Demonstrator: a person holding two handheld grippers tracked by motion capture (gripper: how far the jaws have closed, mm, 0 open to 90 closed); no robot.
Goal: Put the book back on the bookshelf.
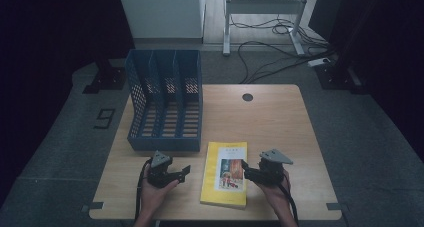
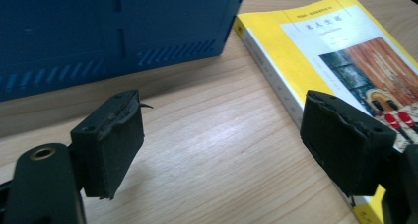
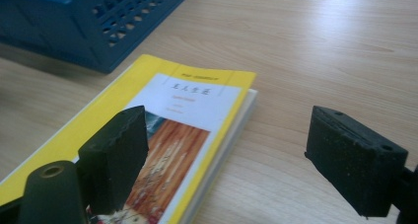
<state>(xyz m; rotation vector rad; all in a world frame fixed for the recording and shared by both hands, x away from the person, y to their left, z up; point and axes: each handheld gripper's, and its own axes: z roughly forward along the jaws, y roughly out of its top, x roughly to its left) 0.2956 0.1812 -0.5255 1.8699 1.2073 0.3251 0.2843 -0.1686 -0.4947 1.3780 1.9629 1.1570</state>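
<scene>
So we've got the yellow book (image 1: 225,173) lying flat on the table (image 1: 280,122), long axis running away from us toward the blue file rack (image 1: 165,99), right between our two grippers. Left gripper (image 1: 184,172) sits just off the spine side, jaws spread with nothing in them. Right gripper (image 1: 245,169) is nearer, jaws gaping empty over the book's right edge.

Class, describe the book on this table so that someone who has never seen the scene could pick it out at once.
Start at the wooden table and find the blue three-slot file rack at its far left. Just in front of the rack's right corner, near the table's front edge, the book lies flat. It alone is bright yellow, with a white cover panel holding a picture.
</scene>
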